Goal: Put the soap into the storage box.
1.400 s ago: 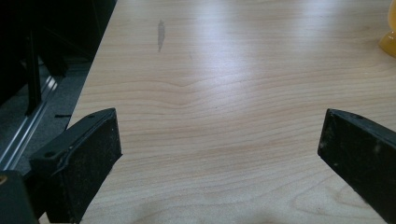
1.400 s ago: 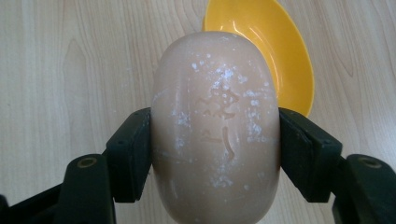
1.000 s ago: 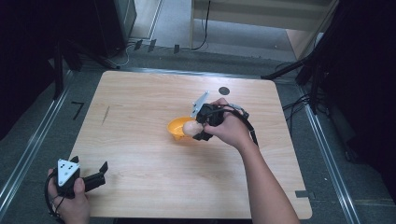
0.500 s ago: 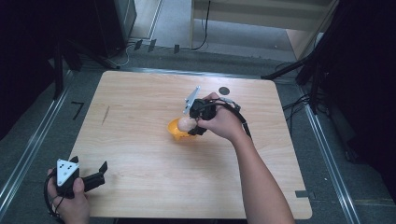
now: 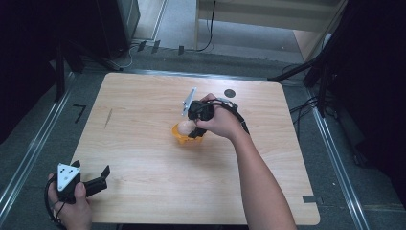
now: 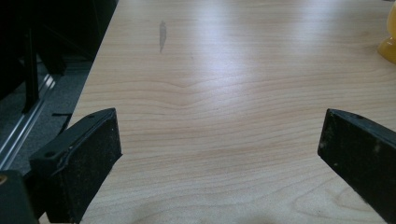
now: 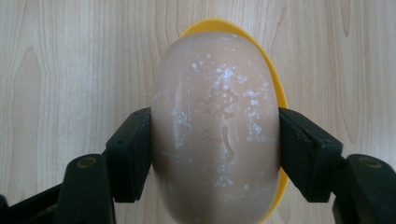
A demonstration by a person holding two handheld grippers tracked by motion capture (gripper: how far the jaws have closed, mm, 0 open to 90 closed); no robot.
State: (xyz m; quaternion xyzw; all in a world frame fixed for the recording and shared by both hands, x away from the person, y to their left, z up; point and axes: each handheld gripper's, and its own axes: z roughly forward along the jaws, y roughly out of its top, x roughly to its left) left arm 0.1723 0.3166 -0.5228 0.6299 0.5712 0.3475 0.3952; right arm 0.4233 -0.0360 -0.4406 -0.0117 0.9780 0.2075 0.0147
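Right hand-held gripper [image 7: 215, 140]: jaws clamped on a pale beige soap bar [image 7: 215, 126], one pad on each long side, bar standing between them with its stamped face toward the gripper's camera, white flecks on the surface. Directly behind the soap bar, on the far side from the gripper, sits a yellow dish [image 7: 275, 88]; its rim peeks out above the bar and along one side. Cannot tell whether the bar touches the dish. Beyond that, the wooden desk [image 7: 70, 56].

In the high view the right hand-held gripper [image 5: 194, 128] points down over the yellow dish [image 5: 181, 138] near the desk's middle, the soap bar [image 5: 185, 127] at its tips, over the dish. The person's right hand [image 5: 221, 122] wraps the gripper body, a cable looping over the wrist. A grey plate sticks up on the gripper's far side. Past the gripper, a small dark round spot [image 5: 230, 93] on the desk [image 5: 143, 158].

Left hand-held gripper [image 6: 219, 154]: jaws spread wide, nothing between them, just bare desk ahead. Far ahead and off to one side of it, the edge of the yellow dish [image 6: 388, 42]; a dark smudge [image 6: 162, 35] on the wood far ahead on the other side. In the high view the left hand-held gripper [image 5: 98, 179] rests low at the near corner of the desk, held in the left hand [image 5: 72, 206], well apart from the dish.
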